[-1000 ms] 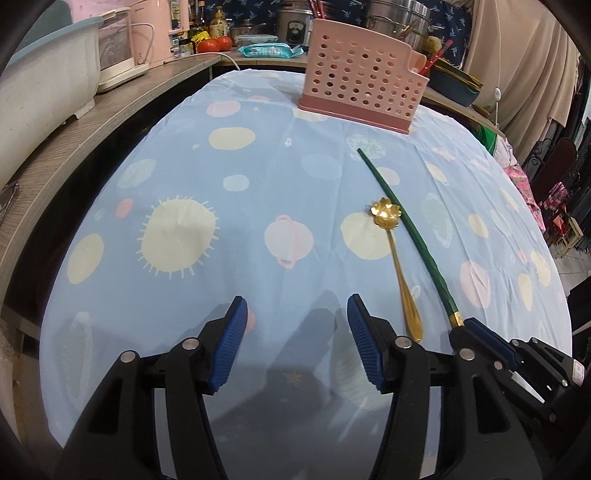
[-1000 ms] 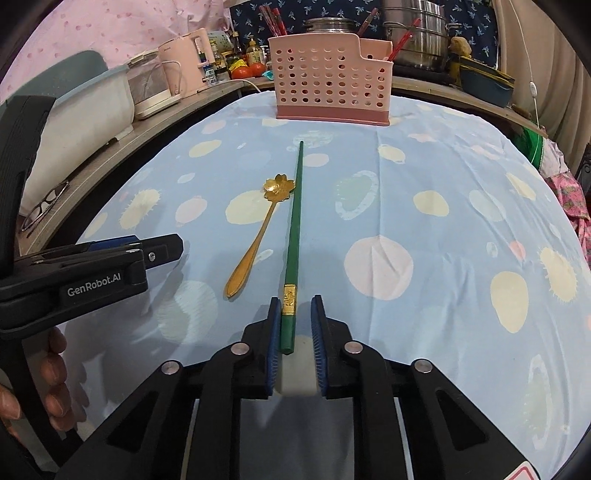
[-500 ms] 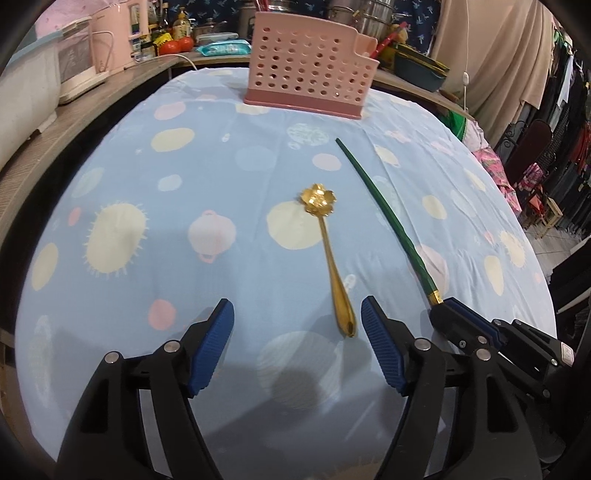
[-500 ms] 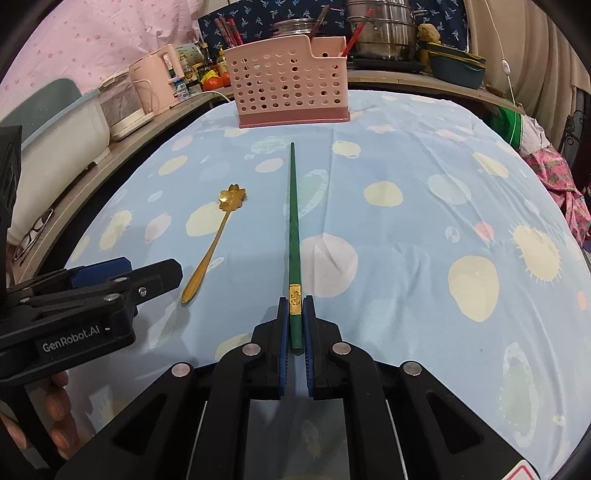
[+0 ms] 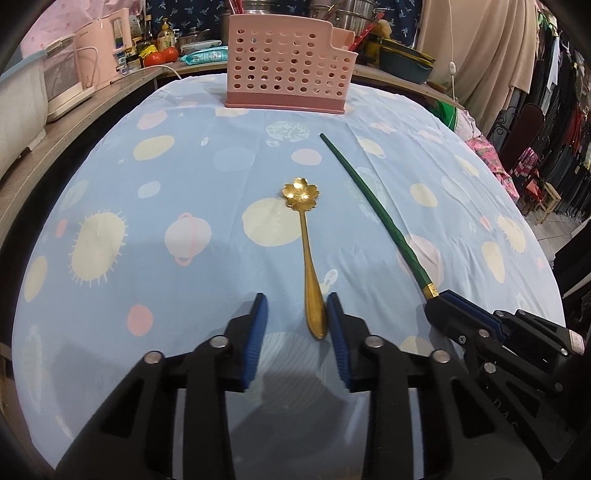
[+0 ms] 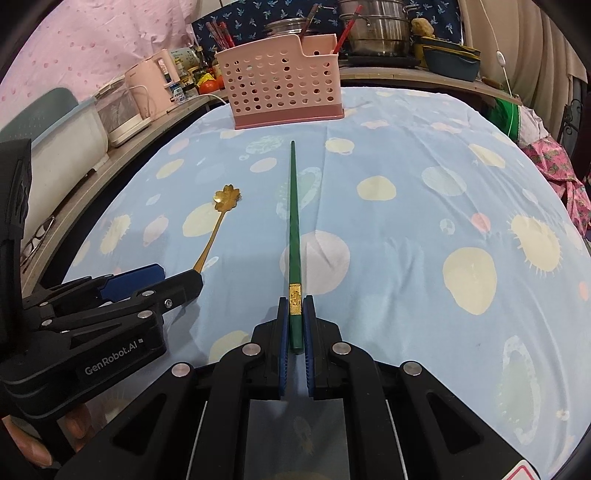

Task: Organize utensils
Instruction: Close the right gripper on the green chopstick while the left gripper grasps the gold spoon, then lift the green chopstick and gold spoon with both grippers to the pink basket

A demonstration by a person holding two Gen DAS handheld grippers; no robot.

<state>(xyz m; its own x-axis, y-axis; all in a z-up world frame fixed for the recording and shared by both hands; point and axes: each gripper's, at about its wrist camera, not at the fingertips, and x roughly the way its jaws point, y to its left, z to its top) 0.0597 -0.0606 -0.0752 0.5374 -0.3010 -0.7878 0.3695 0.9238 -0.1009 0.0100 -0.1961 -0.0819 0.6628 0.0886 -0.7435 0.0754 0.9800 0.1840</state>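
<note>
Tablecloth (image 5: pixel 184 166), pale blue with cream and pink spots, covers the table in both views; at the left edge of the left wrist view a wooden counter (image 5: pixel 92 110) carries a pink kettle (image 5: pixel 110 51) and white appliances; at top centre a pink perforated utensil holder (image 5: pixel 284 70) stands upright on the cloth's far edge. Low in the centre of that view the left gripper (image 5: pixel 295 314) has its blue pads either side of the handle end of a gold flower-bowled spoon (image 5: pixel 308 266); its jaws are closing, the right pad just beside the handle, the left pad apart from it, so the spoon lies flat on the cloth and is not yet pinched; its bowl points up-frame toward the holder. To the right a green chopstick (image 5: pixel 373 206) runs diagonally from near the holder down to the lower right, where the right gripper (image 5: pixel 439 299) meets its gold-banded end.

In the right wrist view the left gripper (image 6: pixel 177 280) enters from the lower left, by the spoon (image 6: pixel 218 221); a hand (image 6: pixel 33 446) shows beneath it. At lower centre the right gripper (image 6: pixel 295 325) is clenched on the chopstick (image 6: pixel 294 206) at its thick gold-banded end; the chopstick's thin tip points up-frame at the holder (image 6: pixel 284 85); steel pots (image 6: pixel 376 29) stand behind, upper right.
</note>
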